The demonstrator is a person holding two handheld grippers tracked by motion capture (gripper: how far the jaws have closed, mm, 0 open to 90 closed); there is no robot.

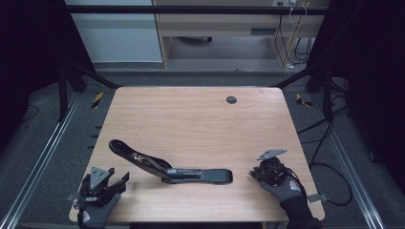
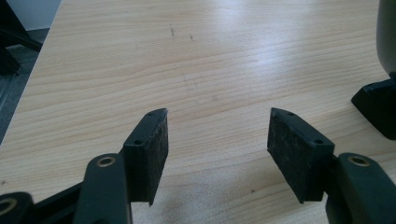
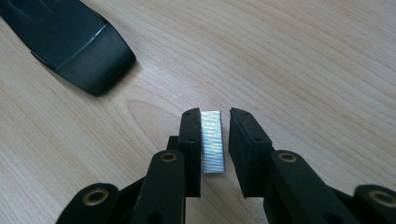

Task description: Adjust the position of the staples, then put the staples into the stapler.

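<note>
**Progress (judged).** Early stage of loading staples.

- Done: long black stapler (image 1: 172,169) of plastic and metal swung open, lying at lower centre of the high view on the pale wood-grain table (image 1: 191,119). Top arm raised toward the left of frame, base flat toward the right.
- Done: short silvery strip of staples (image 3: 213,142) brought between the jaws of the right gripper (image 3: 215,114), at lower centre of the right gripper view.
- Left: secure pick-up of the strip, carriage to the open magazine, insertion, closing of the top arm.

**Tool state.**

- Right gripper (image 1: 255,172), lower right of the high view: jaws slightly apart around the strip. Left pad against the strip, a narrow gap at the right pad. Not clamped.
- Left gripper (image 1: 117,183), lower left of the high view: jaws wide apart (image 2: 217,114) with nothing between, only bare table beyond.

**Materials and shapes.**

- Strip: flat, rectangular, bright metal, finely ribbed across its width, iridescent sheen. Resting on the table or leaning on the pad: cannot tell.
- Stapler end (image 3: 79,51), upper left of the right gripper view: smooth matt black, rounded tip, near the strip but apart from it.
- Pads: black, rough, blocky.
- Table: light laminate, smooth, mild glare.
</note>
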